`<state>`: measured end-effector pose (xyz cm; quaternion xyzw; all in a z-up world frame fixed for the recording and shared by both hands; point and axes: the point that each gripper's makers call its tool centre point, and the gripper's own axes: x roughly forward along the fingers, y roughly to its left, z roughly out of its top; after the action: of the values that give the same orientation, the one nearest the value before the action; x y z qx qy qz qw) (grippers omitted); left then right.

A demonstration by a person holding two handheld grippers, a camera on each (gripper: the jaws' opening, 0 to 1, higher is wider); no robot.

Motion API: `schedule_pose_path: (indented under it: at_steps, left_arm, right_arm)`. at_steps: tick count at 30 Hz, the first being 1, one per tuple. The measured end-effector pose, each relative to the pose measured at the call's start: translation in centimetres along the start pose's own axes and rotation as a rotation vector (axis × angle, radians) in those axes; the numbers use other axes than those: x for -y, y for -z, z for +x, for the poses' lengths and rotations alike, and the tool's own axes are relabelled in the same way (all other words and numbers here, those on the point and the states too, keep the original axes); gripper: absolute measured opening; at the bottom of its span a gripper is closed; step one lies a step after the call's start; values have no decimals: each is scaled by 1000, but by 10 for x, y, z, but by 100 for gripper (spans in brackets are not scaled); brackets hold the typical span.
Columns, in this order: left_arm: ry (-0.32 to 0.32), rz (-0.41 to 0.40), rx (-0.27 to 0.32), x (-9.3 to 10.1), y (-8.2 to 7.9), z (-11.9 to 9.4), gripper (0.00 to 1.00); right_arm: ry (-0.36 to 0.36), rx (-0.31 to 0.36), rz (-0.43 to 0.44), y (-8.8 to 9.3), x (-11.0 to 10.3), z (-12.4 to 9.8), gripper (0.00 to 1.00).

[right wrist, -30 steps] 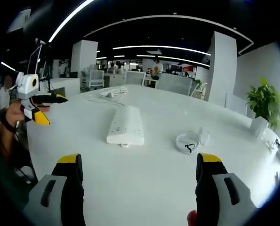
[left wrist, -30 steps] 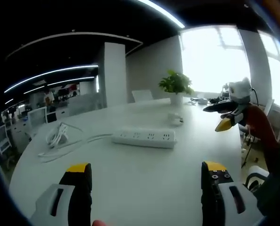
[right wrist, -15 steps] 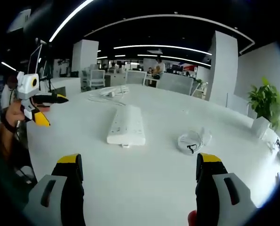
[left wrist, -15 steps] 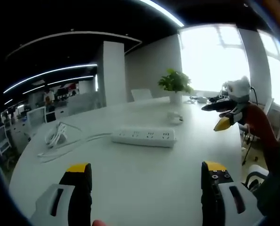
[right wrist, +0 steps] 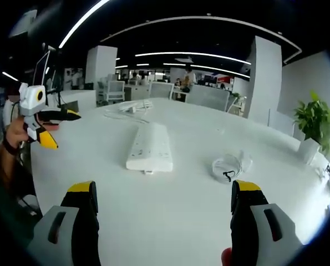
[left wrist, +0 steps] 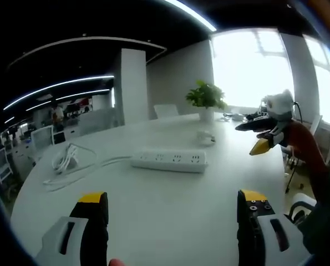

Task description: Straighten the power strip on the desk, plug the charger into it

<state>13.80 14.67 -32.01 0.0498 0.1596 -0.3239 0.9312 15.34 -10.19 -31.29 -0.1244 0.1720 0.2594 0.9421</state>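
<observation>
A white power strip (left wrist: pixel 170 161) lies flat in the middle of the white desk (left wrist: pixel 153 216), its cable running off to a coiled bundle (left wrist: pixel 65 159). In the right gripper view the power strip (right wrist: pixel 150 147) points away from me, and a white charger with its coiled cable (right wrist: pixel 229 165) lies to its right. The charger (left wrist: pixel 206 137) sits beyond the strip in the left gripper view. My left gripper (left wrist: pixel 170 213) hovers open above the desk's near edge, well short of the strip. My right gripper (right wrist: pixel 162 202) is open too, with nothing between its jaws. Each gripper shows in the other's view, right gripper (left wrist: pixel 262 136) and left gripper (right wrist: pixel 45 127).
A potted plant (left wrist: pixel 206 100) stands at the desk's far side near the bright window. More cable (right wrist: pixel 128 108) lies at the far end. Office chairs and desks fill the background, with a person (right wrist: pixel 188 77) standing far off.
The right gripper view has shifted slightly, so the charger sits a little further right and lower. Nothing on the desk has moved, and both grippers stay open.
</observation>
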Motion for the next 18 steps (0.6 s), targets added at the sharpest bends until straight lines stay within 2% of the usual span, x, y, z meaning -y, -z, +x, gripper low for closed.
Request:
schedule_pose_path:
  at_steps: [18]
  left_arm:
    - [3, -4, -8, -3, 5, 0, 100]
  right_arm:
    - [-24, -11, -10, -1, -5, 12, 100]
